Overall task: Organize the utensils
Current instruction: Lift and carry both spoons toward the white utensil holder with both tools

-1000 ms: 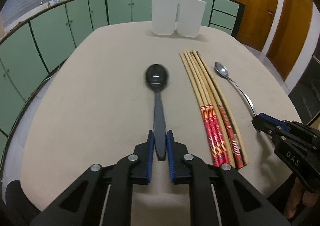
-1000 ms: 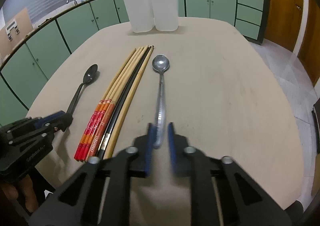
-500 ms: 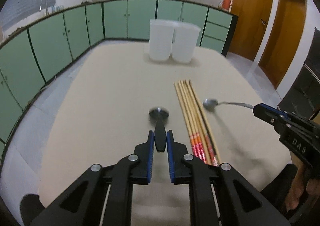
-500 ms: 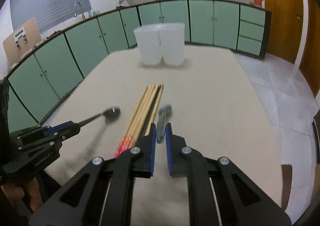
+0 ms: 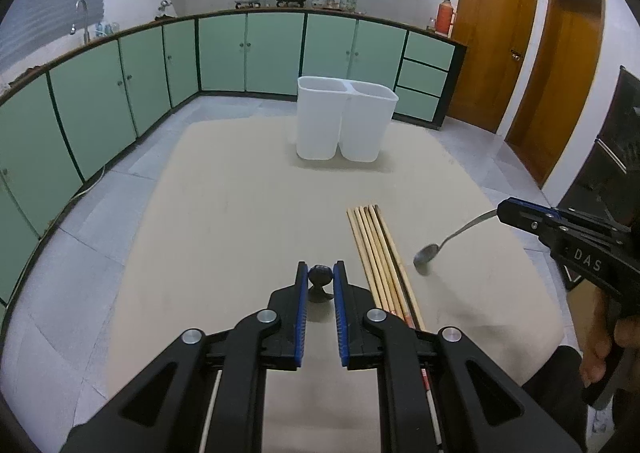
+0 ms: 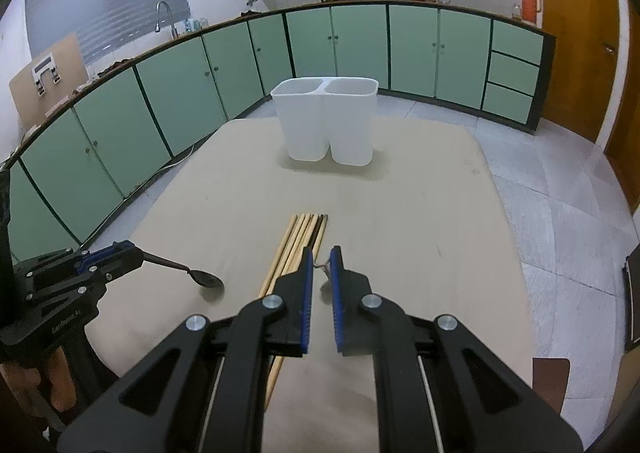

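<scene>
While both spoons hang clear of the beige tabletop (image 5: 240,213), the left gripper (image 5: 320,281) has its fingers pinching the handle of a black plastic spoon (image 5: 320,276), bowl dangling forward. The right gripper (image 6: 321,269) pinches a thin silver metal spoon (image 5: 427,254) by its handle end, likely so each bowl can drop first into the white twin-compartment plastic holder (image 6: 325,121). That holder stands at the tabletop's far end. Nearer than the holder, between the two spoons, lies a bundle of wooden chopsticks (image 5: 376,249), untouched.
</scene>
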`<state>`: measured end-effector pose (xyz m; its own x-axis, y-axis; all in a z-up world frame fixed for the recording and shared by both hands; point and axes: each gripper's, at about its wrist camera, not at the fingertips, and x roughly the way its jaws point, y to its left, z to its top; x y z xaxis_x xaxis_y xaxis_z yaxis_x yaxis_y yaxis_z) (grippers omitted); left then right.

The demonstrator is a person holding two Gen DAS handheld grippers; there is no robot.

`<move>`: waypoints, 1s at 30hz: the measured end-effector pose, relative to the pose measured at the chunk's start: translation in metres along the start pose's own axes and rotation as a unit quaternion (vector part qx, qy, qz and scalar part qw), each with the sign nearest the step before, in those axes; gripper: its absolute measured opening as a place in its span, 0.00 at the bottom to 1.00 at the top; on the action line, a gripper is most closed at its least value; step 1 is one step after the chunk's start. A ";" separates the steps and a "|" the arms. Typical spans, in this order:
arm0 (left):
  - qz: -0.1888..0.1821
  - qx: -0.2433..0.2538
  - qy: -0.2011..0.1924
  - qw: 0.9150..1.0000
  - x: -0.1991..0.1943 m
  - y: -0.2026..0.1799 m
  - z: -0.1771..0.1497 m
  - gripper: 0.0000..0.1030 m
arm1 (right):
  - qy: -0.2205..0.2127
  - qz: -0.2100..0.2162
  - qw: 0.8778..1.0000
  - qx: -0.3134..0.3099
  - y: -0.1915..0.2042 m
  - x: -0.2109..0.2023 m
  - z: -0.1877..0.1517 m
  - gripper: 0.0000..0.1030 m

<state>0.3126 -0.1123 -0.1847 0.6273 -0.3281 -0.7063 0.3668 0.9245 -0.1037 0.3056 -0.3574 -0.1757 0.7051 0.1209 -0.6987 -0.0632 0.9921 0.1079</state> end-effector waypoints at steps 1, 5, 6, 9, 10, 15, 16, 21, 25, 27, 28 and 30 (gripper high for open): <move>0.000 0.002 -0.001 1.000 0.000 0.002 0.004 0.12 | 0.001 -0.001 1.000 -0.005 0.000 0.000 0.004 0.06; 0.002 0.020 -0.008 1.000 -0.003 0.002 0.019 0.12 | 0.009 0.004 1.000 -0.015 0.002 0.000 0.014 0.02; 0.001 0.023 -0.009 1.000 -0.003 0.002 0.023 0.12 | 0.011 0.004 1.000 -0.019 0.002 -0.001 0.017 0.02; -0.007 0.034 -0.010 0.999 -0.003 0.001 0.036 0.12 | 0.015 0.008 1.000 -0.020 0.000 -0.001 0.025 0.01; -0.008 0.038 -0.013 0.999 -0.004 0.000 0.040 0.12 | 0.015 0.009 1.000 -0.021 -0.001 -0.001 0.028 0.01; -0.020 0.053 -0.031 0.998 -0.004 -0.007 0.072 0.12 | 0.008 0.019 1.000 -0.022 -0.001 -0.006 0.050 0.01; -0.020 0.056 -0.034 0.998 -0.003 -0.007 0.078 0.12 | 0.006 0.022 0.999 -0.023 -0.001 -0.006 0.058 0.01; -0.024 0.066 -0.067 0.995 0.002 -0.010 0.140 0.12 | -0.028 0.022 0.999 -0.036 -0.001 -0.009 0.120 0.01; -0.031 0.064 -0.082 0.994 0.020 -0.008 0.191 0.12 | -0.068 0.018 0.997 -0.038 -0.007 -0.003 0.182 0.01; -0.023 0.066 -0.090 0.994 0.036 -0.008 0.214 0.12 | -0.086 0.010 0.996 -0.039 -0.012 0.006 0.208 0.01; -0.023 0.065 -0.091 0.994 0.044 -0.008 0.223 0.12 | -0.092 0.009 0.995 -0.033 -0.017 0.013 0.221 0.01; -0.021 0.060 -0.093 0.994 0.065 -0.005 0.239 0.12 | -0.096 0.007 0.995 -0.022 -0.029 0.032 0.237 0.01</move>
<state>0.5153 -0.1849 -0.0626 0.7215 -0.4068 -0.5603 0.4677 0.8830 -0.0388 0.4974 -0.3900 -0.0335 0.8259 0.1310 -0.5484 -0.1025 0.9913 0.0825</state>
